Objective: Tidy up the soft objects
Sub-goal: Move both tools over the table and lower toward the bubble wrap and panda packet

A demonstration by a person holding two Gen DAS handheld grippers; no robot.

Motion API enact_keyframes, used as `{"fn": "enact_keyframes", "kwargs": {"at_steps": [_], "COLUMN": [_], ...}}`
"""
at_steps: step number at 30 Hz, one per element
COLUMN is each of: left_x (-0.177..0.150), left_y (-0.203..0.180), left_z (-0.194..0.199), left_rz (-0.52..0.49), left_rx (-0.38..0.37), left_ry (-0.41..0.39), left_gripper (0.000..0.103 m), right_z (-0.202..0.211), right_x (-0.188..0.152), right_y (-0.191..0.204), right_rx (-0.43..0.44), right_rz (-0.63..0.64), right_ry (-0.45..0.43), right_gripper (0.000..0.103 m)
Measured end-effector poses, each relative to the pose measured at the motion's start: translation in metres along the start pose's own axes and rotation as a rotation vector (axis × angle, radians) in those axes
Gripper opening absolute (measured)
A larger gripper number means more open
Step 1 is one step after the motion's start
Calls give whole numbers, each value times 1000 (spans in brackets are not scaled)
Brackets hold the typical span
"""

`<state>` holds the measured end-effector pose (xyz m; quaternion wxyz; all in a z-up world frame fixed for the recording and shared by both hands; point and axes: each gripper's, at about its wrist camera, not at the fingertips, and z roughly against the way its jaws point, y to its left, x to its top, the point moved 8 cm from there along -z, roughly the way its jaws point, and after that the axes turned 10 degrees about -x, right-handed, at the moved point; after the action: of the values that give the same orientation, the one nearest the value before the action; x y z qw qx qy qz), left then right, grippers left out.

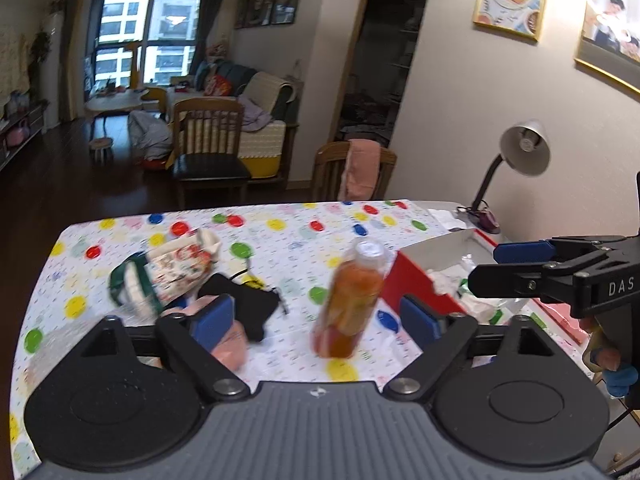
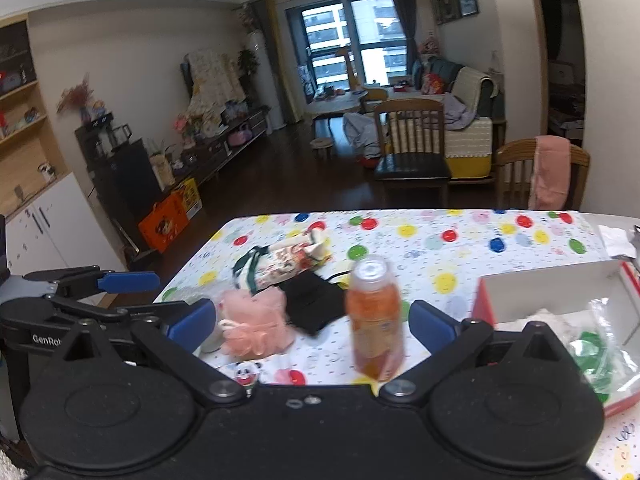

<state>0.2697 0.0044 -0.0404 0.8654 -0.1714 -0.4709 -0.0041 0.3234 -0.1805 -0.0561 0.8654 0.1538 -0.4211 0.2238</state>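
Upright orange bottle; long axis vertical

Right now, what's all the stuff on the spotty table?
bottle: 1, orange, upright mid-table
pouf: 1, pink, left of the bottle
pouch: 1, black, between pouf and bottle
printed bag: 1, white, red and green, behind the pouch
box: 1, red and white, open, at right, holding a clear bag with green bits
lamp: 1, silver, far right corner
left gripper: 1, blue pads, open
right gripper: 1, blue pads, open
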Motion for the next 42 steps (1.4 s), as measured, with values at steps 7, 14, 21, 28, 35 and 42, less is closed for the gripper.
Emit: {"fn": "enact_keyframes", "kwargs": {"at_steps": [7,14,21,28,35,42], "left_x": [-16,-43,-76,-114,-134,-138], "left_y": [57,124,178,212,225,230], "left_z": [23,33,25,8,-1,-5], "left_rz": [57,100,113,117,61,34], "left_rx": [57,129,163,206,234,238], "left_ry": [-23,18,64,144,190,195], "left_gripper": [103,103,103,103,103,103], "right_z": [-23,-52,-90,-139,-185,-221], "right_x": [-10,-23,-42,-73,-93,-107], "right_y": [49,83,109,131,134,124], "right_rx": [17,21,7,-13,-69,-187], "right_rz": [44,62,102,182,158,12], "right_ry": [39,96,172,285,384,450], "right_gripper": [103,103,103,102,102,102]}}
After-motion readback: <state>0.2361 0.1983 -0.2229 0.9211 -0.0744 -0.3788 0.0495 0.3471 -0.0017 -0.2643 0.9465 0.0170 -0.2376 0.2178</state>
